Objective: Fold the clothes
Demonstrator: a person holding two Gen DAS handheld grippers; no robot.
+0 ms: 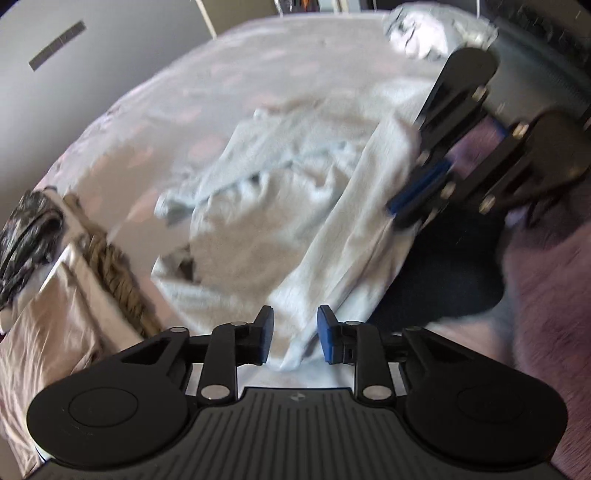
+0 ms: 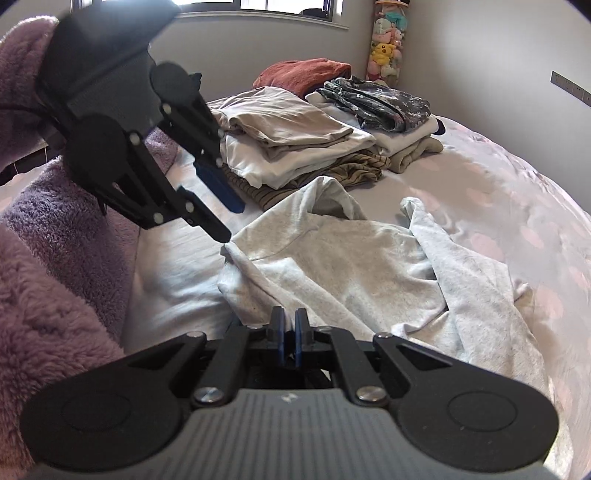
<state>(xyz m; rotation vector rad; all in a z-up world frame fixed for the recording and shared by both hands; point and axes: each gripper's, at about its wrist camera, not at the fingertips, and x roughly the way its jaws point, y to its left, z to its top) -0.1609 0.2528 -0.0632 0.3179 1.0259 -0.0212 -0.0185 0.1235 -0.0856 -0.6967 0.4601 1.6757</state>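
The grey hoodie [image 2: 332, 266] lies crumpled on the bed [image 2: 517, 206]. The left gripper [image 1: 295, 338], part open and empty, hovers at its near edge; the right gripper [image 2: 290, 334], shut and seemingly empty, sits at the hem.

Bedsheet [image 2: 517, 206] with pale pink blotches covering bed. Plush toys [image 2: 386, 44] sitting stacked in far corner, right of window [image 2: 280, 5]. Fuzzy purple blanket [image 2: 48, 266] lying bunched along near left. Grey strip [image 2: 570, 88] sticking on right wall.
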